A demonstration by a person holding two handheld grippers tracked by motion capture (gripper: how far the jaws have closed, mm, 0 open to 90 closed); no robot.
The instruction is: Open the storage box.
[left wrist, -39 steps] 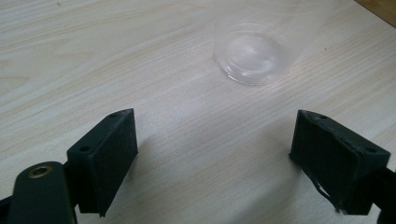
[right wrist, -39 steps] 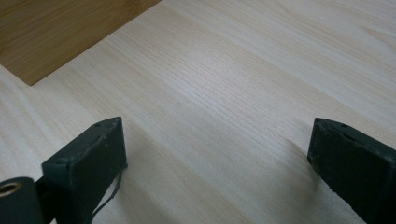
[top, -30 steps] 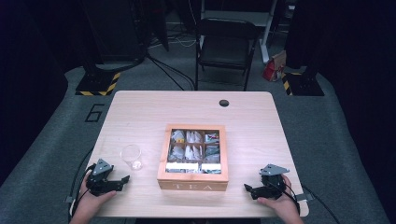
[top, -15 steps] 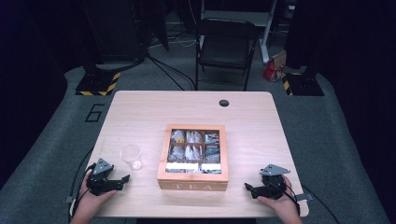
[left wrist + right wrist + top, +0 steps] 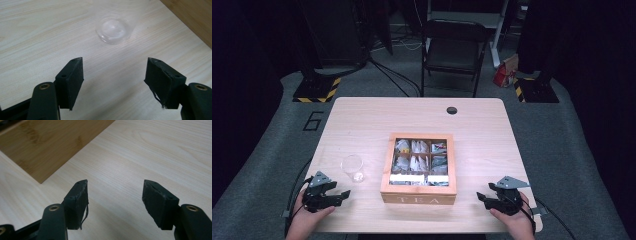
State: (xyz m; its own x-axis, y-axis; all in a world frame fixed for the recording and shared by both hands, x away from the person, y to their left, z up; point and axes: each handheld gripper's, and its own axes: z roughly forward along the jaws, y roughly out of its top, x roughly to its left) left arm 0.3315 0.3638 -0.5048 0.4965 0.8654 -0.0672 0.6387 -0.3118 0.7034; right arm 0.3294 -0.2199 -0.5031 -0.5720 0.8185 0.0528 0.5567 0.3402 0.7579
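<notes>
Left tongs (image 5: 343, 194) gaping, jaws just closing a little, nothing between them, low over bare desk (image 5: 492, 130), clear glass (image 5: 353, 167) standing just ahead. Right tongs (image 5: 482, 196) apart too, just narrowing, nothing gripped, near the desk's front edge, wooden tea box (image 5: 419, 165) off to their left, open wood between

Left hand-held gripper (image 5: 343, 193): black body, grey three-cornered plate on top, black cable trailing. Right hand-held gripper (image 5: 481, 196): same build. Black square pads (image 5: 75, 75), edges frayed; brass-coloured screws (image 5: 54, 208) at jaw bases.
</notes>
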